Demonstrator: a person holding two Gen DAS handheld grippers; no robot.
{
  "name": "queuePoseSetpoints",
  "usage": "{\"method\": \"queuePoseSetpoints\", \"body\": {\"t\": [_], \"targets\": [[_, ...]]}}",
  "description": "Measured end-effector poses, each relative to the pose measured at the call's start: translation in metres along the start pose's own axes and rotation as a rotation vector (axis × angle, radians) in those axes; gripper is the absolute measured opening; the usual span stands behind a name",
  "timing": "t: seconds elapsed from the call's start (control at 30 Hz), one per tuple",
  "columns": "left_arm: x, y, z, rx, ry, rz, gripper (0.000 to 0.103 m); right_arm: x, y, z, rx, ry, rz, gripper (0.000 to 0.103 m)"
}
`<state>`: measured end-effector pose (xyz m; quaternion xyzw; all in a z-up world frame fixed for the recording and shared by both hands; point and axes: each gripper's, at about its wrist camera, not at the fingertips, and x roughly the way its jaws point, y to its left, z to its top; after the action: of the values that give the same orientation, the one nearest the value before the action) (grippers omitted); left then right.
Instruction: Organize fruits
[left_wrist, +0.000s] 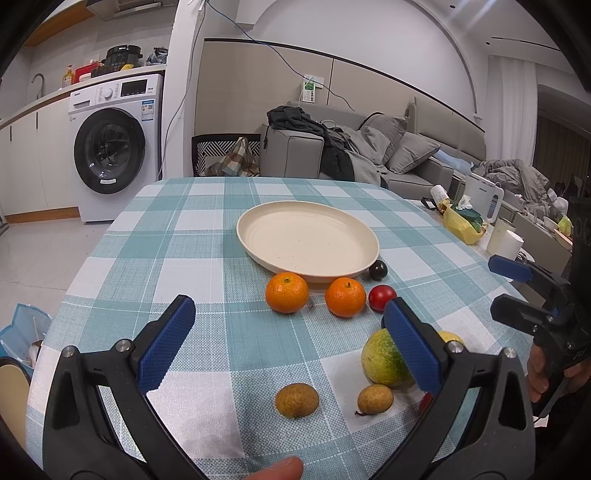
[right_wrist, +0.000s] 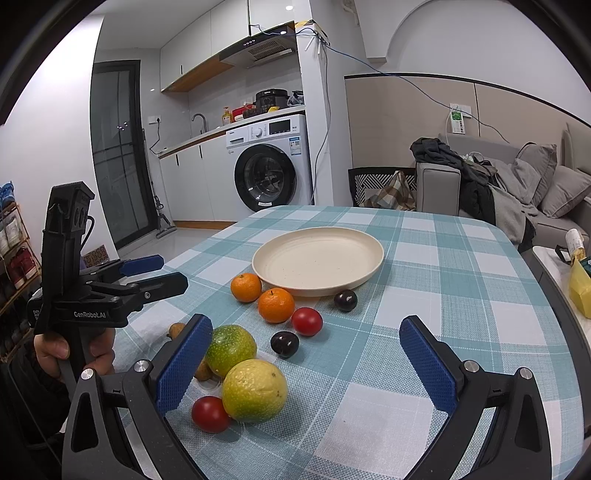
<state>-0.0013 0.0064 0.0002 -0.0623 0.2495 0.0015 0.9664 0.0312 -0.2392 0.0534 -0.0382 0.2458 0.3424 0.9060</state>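
Observation:
A cream plate (left_wrist: 258, 229) (right_wrist: 369, 266) sits empty mid-table. In front of it lie two oranges (left_wrist: 287, 292) (right_wrist: 276, 305), a red tomato (left_wrist: 381, 297) (right_wrist: 307, 321) and a dark plum (left_wrist: 378, 270) (right_wrist: 345, 300). Nearer lie a green-yellow fruit (left_wrist: 380, 360) (right_wrist: 231, 349), a yellow fruit (right_wrist: 255, 390), a second tomato (right_wrist: 210, 414), a second plum (right_wrist: 284, 343) and two brown longans (left_wrist: 297, 400). My left gripper (left_wrist: 291, 339) is open and empty above the near cloth. My right gripper (right_wrist: 306, 363) is open and empty over the fruit cluster.
The table has a teal checked cloth (left_wrist: 207, 236). At its right stand a yellow bag (left_wrist: 461, 221), white cups (left_wrist: 506, 240) and a kettle (left_wrist: 484, 195). Each gripper shows in the other's view: the right (left_wrist: 524, 291), the left (right_wrist: 162, 275). A washing machine (left_wrist: 114, 147) and sofa (left_wrist: 406, 147) stand beyond.

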Motion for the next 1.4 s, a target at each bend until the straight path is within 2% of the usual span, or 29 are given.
{"method": "queuePoseSetpoints", "body": {"t": [0.93, 1.4], "targets": [[0.001, 0.0, 0.003, 0.001, 0.006, -0.004, 0.102, 0.001, 0.005, -0.002, -0.012, 0.011, -0.004, 0.103], [0.01, -0.004, -0.001, -0.01, 0.035, -0.01, 0.102, 0.003, -0.001, 0.001, -0.001, 0.024, -0.028, 0.103]]}}
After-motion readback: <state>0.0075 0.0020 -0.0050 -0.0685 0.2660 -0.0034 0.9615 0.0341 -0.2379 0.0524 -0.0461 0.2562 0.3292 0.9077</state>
